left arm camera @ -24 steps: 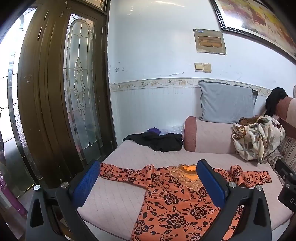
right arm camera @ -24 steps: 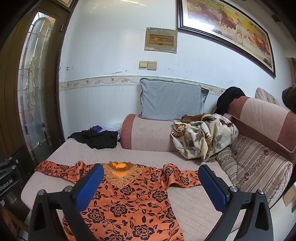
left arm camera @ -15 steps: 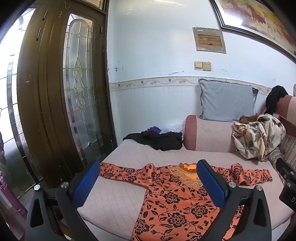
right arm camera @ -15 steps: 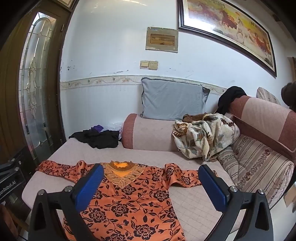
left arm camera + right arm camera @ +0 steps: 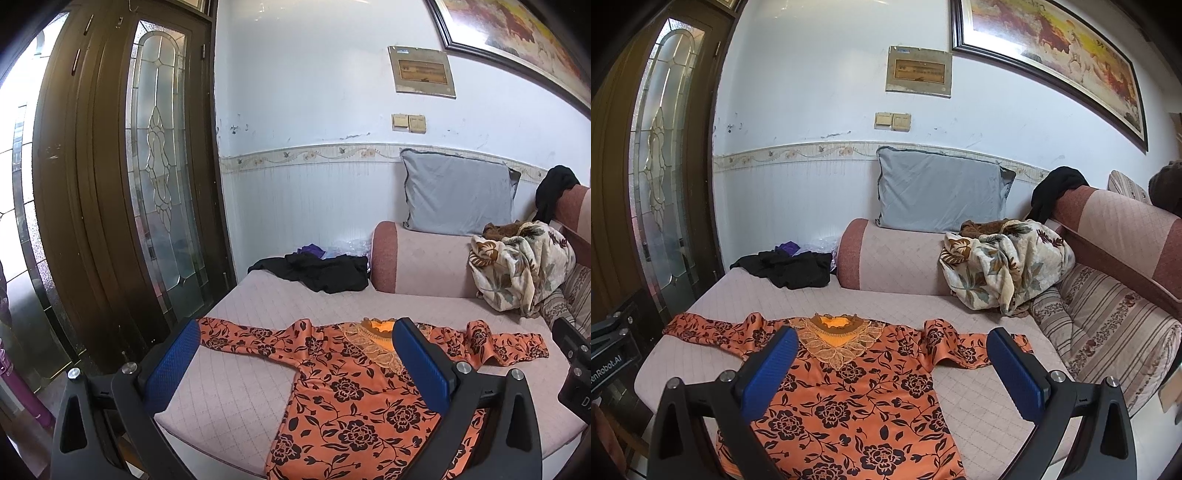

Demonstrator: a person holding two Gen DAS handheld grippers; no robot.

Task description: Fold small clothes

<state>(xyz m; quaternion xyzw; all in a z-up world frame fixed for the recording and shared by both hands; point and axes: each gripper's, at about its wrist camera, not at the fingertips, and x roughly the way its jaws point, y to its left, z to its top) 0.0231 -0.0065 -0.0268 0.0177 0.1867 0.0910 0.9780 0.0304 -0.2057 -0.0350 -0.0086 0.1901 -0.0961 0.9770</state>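
Orange floral blouse (image 5: pixel 849 391), seemingly flat, unfolded

One orange floral top (image 5: pixel 849 398), one grey pillow (image 5: pixel 938 192), one patterned blanket (image 5: pixel 1004 262), two black garments (image 5: pixel 790 267) (image 5: pixel 1054 190), two framed pictures (image 5: pixel 1049 48) (image 5: pixel 919 70) and two wide-open grippers (image 5: pixel 295 363) (image 5: pixel 892 369) are counted.

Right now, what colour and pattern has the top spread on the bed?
Orange top with black flowers; clearest in the right wrist view.

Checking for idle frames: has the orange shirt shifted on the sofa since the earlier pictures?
No. The orange shirt keeps its place against the pink bolster, and both sleeves are still out.
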